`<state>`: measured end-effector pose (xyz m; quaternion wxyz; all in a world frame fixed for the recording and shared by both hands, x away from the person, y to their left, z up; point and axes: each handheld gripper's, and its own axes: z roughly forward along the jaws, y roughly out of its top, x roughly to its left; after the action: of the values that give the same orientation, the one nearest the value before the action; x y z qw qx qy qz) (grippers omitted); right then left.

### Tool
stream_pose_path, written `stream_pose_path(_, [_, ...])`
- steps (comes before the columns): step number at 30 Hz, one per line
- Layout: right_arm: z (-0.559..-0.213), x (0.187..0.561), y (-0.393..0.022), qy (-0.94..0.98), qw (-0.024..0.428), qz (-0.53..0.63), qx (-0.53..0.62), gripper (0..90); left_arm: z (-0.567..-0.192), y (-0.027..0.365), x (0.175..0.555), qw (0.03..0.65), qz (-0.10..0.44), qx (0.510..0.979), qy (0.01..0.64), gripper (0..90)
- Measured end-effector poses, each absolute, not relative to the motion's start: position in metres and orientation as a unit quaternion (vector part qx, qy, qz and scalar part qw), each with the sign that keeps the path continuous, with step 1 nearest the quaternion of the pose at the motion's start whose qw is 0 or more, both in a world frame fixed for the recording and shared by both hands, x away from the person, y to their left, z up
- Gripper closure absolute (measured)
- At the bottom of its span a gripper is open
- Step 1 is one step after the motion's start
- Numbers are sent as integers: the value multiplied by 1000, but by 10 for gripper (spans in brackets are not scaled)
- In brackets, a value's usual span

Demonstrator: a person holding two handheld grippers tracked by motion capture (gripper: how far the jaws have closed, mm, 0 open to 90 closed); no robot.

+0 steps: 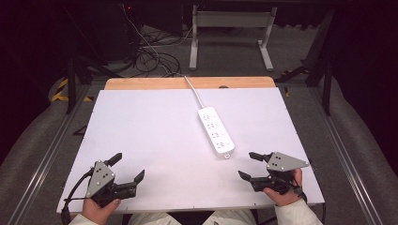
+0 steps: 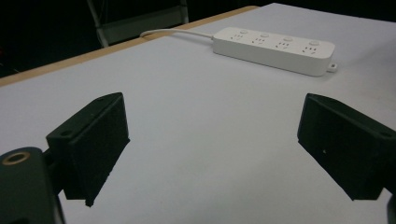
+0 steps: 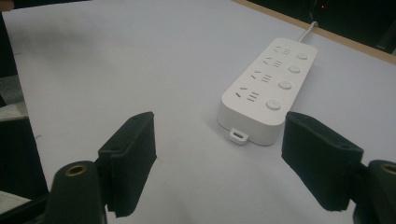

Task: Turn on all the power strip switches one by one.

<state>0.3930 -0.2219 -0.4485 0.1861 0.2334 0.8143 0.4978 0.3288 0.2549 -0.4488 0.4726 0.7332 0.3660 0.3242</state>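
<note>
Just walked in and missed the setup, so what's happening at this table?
A person holds a two-jaw gripper in each hand at the near edge of a white table. The left gripper and right gripper both hang open and hold nothing. A white power strip lies untouched ahead of the right gripper, its cord running off the far edge.

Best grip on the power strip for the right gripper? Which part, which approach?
Probably the near end of the power strip, across its narrow width, coming from above with the right gripper. It lies flat on the table, long and slim, and that end sits closest. Its cable leaves the far end, so the near end is unobstructed.
</note>
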Motion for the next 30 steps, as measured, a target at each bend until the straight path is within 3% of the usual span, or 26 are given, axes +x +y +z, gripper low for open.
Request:
stream_pose_path(9, [-447, 392, -221, 815, 190, 497, 230, 282, -449, 251, 327, 466, 332, 739, 355, 92])
stream_pose_path(20, [-444, 398, -217, 819, 186, 490, 231, 399, -447, 254, 326, 467, 334, 735, 360, 95])
stream_pose_path(26, [-433, 404, -218, 820, 177, 479, 259, 770, -446, 252, 325, 464, 338, 736, 358, 96])
stream_pose_path(30, [-422, 410, -216, 823, 175, 471, 266, 899, -446, 252, 324, 463, 341, 737, 356, 96])
